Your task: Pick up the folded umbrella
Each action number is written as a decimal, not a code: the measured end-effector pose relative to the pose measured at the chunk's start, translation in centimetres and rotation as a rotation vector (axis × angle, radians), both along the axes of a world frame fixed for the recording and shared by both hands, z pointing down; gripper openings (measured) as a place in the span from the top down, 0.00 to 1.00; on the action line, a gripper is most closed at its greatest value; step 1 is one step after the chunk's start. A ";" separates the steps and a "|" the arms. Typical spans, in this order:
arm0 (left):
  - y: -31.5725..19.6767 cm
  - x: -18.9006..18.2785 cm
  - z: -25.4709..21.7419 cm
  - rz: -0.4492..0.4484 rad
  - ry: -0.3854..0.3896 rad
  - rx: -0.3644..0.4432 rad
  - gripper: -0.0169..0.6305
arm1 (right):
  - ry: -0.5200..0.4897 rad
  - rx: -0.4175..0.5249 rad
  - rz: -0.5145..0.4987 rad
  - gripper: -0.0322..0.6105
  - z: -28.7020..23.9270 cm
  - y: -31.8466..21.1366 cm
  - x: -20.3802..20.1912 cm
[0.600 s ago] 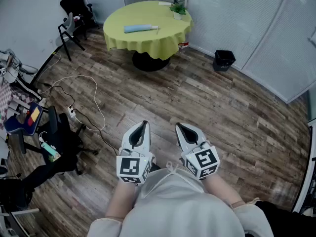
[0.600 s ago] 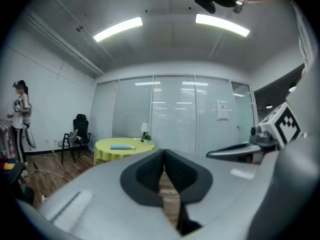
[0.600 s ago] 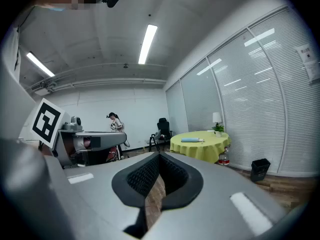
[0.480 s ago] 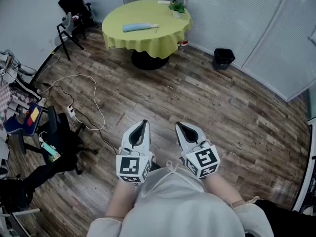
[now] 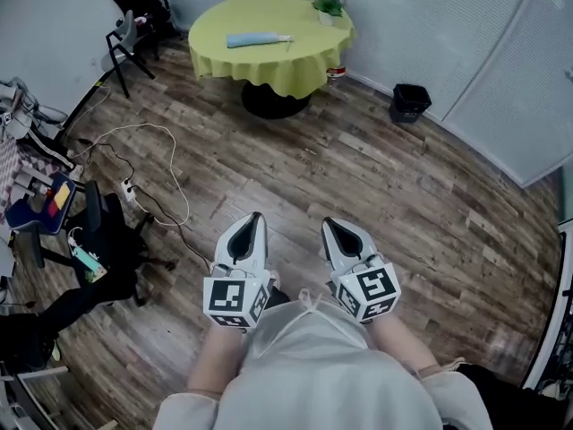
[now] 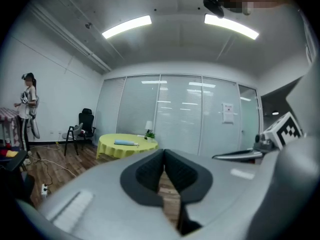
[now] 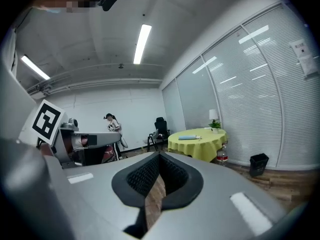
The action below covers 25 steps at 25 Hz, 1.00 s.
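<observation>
The folded umbrella is light blue and lies on the round table with the yellow cloth at the far side of the room. It also shows as the umbrella in the left gripper view and the umbrella in the right gripper view. My left gripper and right gripper hang side by side close to my body, far from the table. Both are shut with nothing in them. The left gripper and the right gripper point roughly level toward the table.
A black bin stands right of the table, and a black chair to its left. White cables and a power strip lie on the wooden floor at left, beside a dark office chair. A person stands by the left wall.
The head view has shifted slightly, so the table sits a bit higher in frame and both grippers a bit lower. Both grippers stay shut and side by side.
</observation>
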<state>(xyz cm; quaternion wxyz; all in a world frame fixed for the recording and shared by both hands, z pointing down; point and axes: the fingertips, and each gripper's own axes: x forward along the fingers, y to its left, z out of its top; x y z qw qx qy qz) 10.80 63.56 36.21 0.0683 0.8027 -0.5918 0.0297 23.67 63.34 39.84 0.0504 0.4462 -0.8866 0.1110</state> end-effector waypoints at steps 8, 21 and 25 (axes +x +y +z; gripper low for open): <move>-1.8 -2.4 3.1 -0.024 0.010 -0.070 0.96 | 0.023 -0.039 -0.059 0.95 2.4 -1.7 -2.5; -20.3 -11.8 2.6 -0.002 0.034 -0.045 0.96 | 0.054 -0.062 0.001 0.95 2.5 -19.1 -10.6; -27.0 -16.4 1.9 -0.004 0.028 -0.025 0.96 | 0.051 -0.063 0.011 0.95 2.3 -25.9 -14.9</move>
